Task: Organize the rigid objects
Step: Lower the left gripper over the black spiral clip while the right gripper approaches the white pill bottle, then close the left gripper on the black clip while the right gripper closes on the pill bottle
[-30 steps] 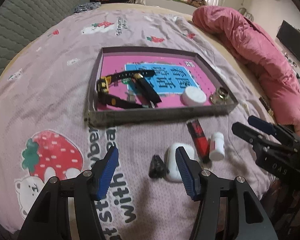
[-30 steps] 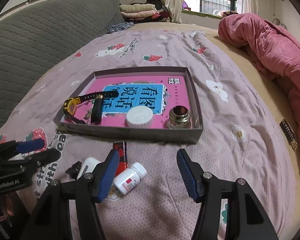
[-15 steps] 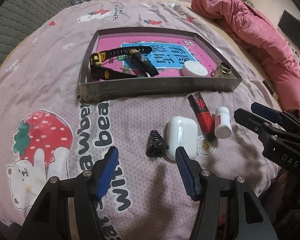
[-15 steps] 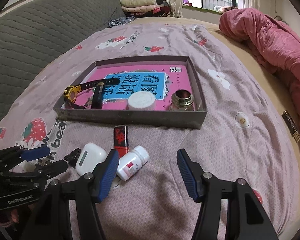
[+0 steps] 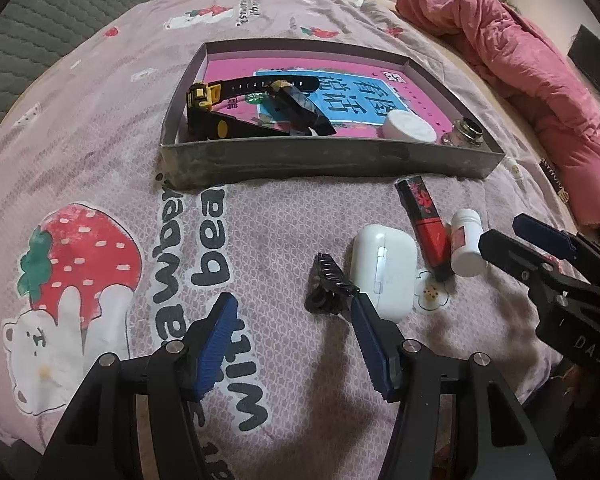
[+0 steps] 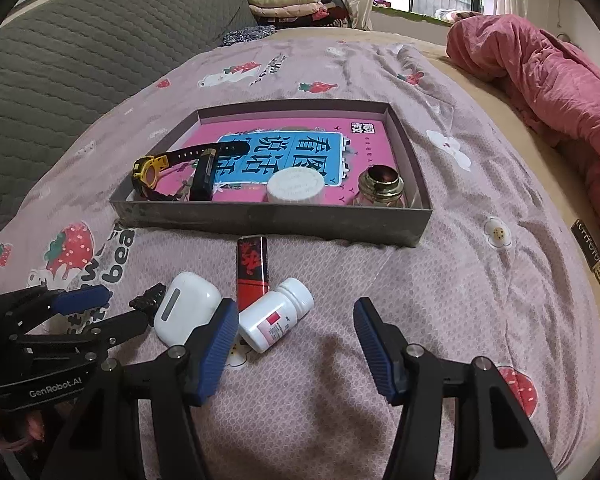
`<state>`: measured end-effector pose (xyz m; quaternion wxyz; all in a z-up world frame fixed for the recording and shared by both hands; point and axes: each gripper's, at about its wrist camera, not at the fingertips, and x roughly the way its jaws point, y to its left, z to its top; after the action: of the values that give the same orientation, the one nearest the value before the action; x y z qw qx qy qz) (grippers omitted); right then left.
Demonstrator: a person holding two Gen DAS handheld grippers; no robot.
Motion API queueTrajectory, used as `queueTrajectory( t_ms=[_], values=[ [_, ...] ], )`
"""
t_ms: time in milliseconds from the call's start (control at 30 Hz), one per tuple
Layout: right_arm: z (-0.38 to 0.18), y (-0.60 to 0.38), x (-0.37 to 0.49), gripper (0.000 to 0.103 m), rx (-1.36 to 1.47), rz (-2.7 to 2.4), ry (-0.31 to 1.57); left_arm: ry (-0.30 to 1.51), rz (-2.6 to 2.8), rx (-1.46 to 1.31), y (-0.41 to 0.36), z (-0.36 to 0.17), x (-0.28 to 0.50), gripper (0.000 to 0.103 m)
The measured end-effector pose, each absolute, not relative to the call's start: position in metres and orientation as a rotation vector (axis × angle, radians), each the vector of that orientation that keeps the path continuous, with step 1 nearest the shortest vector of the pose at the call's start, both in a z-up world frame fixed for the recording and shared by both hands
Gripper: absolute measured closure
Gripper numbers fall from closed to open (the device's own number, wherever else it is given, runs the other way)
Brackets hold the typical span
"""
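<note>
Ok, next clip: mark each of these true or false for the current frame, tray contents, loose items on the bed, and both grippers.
1. The watch lies inside the tray. True.
2. The white earbud case is in the tray. False: it lies on the bedspread in front of it.
3. The left gripper holds the hair clip. False: it is open and empty.
4. The pill bottle lies on its side. True.
5. The right gripper is open. True.
</note>
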<state>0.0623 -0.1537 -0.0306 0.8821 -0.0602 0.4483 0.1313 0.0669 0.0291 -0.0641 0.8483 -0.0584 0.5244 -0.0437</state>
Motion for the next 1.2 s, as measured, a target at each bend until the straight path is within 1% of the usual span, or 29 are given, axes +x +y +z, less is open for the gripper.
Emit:
queueTrajectory(
  t_ms=[400,467,800,900,967,1033,1167,1200],
  values=[
    [-0.049,-0.14,0.073,0.043,-0.125,0.245,0.989,1.096,-0.051,-0.153,0.031,-0.071,0.075,0.043],
    [-0.052,-0.14,0.074,0.044,-0.129,0.242,0.997,1.091,-0.051,-0.147,0.03,-0.071,0.076,0.044],
    [-0.057,-0.144,0.08,0.043,-0.106,0.221,1.014,1.089,-0.038,-0.112,0.024,-0.077,0.079,0.044],
    [-0.057,-0.145,0.081,0.043,-0.105,0.219,1.014,1.086,-0.048,-0.112,0.022,-0.077,0.08,0.051],
    [-0.057,-0.145,0.081,0.043,-0.104,0.219,1.015,1.089,-0.056,-0.11,0.021,-0.077,0.081,0.058],
    [-0.057,-0.145,0.081,0.043,-0.104,0.218,1.016,1.095,-0.064,-0.104,0.018,-0.078,0.082,0.063],
    [-0.059,-0.146,0.08,0.043,-0.099,0.216,1.02,1.091,-0.075,-0.103,0.015,-0.079,0.082,0.072],
    [-0.059,-0.146,0.08,0.043,-0.099,0.216,1.021,1.091,-0.081,-0.105,0.015,-0.079,0.083,0.073]
  ],
)
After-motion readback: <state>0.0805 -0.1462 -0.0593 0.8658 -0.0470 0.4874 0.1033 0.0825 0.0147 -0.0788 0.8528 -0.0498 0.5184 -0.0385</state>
